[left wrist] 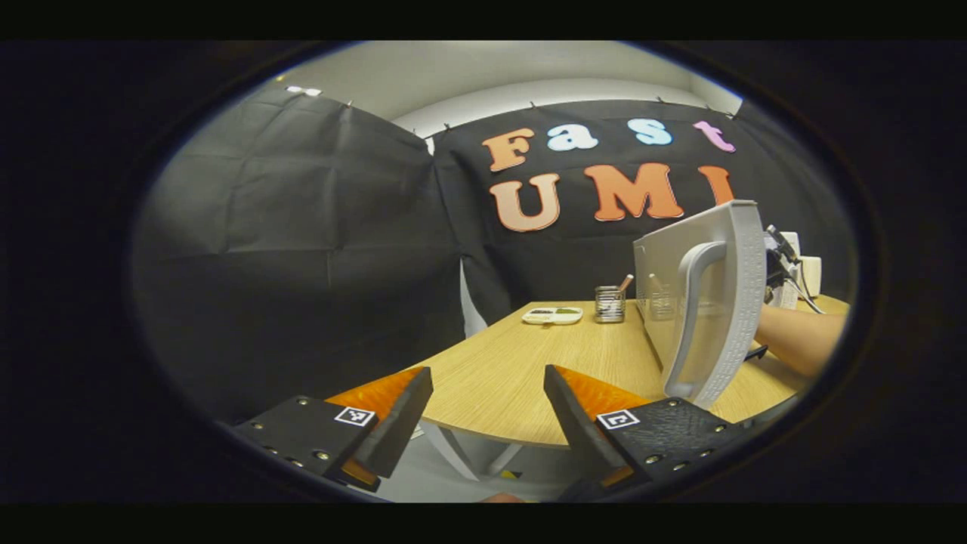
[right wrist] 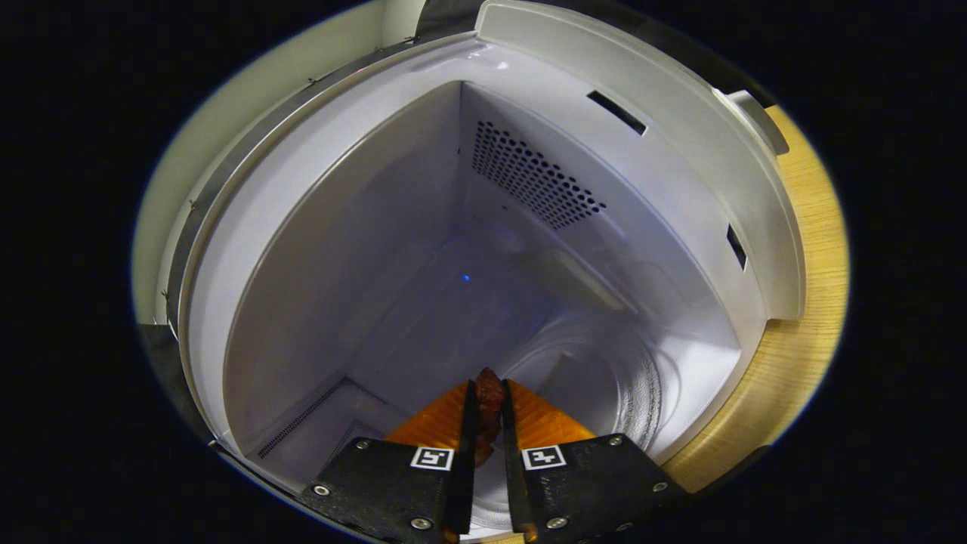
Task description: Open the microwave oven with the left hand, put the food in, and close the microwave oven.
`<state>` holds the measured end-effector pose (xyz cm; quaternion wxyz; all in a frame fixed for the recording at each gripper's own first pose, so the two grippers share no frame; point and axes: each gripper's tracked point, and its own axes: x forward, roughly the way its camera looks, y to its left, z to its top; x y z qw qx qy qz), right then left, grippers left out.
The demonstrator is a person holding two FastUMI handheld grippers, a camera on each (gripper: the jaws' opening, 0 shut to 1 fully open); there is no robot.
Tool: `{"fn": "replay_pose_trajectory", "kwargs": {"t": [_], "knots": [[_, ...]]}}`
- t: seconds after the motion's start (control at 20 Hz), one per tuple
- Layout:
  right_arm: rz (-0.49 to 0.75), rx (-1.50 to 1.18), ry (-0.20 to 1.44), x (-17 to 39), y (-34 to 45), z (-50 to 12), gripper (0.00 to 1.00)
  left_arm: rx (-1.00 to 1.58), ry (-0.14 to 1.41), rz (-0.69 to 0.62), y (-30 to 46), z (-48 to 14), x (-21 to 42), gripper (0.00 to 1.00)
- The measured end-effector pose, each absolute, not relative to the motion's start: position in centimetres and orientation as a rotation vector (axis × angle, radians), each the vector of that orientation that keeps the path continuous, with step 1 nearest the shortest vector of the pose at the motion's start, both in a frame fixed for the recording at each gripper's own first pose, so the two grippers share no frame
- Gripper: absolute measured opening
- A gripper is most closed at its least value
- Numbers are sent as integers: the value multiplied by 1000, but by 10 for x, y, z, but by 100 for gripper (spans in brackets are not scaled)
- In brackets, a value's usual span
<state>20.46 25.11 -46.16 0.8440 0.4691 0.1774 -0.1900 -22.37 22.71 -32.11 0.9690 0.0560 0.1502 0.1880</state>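
The white microwave oven's door (left wrist: pixel 710 302) stands swung open, edge-on at the right of the left gripper view, with its curved handle facing me. My left gripper (left wrist: pixel 487 404) hangs open and empty off the table's near edge, left of the door. In the right gripper view I look into the microwave's white cavity (right wrist: pixel 393 249), with the glass turntable (right wrist: pixel 604 378) at its bottom. My right gripper (right wrist: pixel 487 408) is inside the cavity, shut on a small reddish-brown piece of food (right wrist: pixel 489 393) held over the turntable.
A wooden table (left wrist: pixel 514 363) carries a white dish (left wrist: pixel 552 315) of food and a metal mesh cup (left wrist: pixel 609 304) at its far side. A person's forearm (left wrist: pixel 801 340) reaches in behind the open door. The table's edge (right wrist: pixel 808 302) shows beside the oven.
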Motion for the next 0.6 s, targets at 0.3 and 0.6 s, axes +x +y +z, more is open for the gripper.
{"fn": "replay_pose_trajectory", "kwargs": {"t": [0.3,0.6], "knots": [[-324,854,413,192,257,-436,62,113,295,373,221,-317,-221,90],[-244,748,412,172,245,-411,88,87,302,367,214,-321,-213,92]]}}
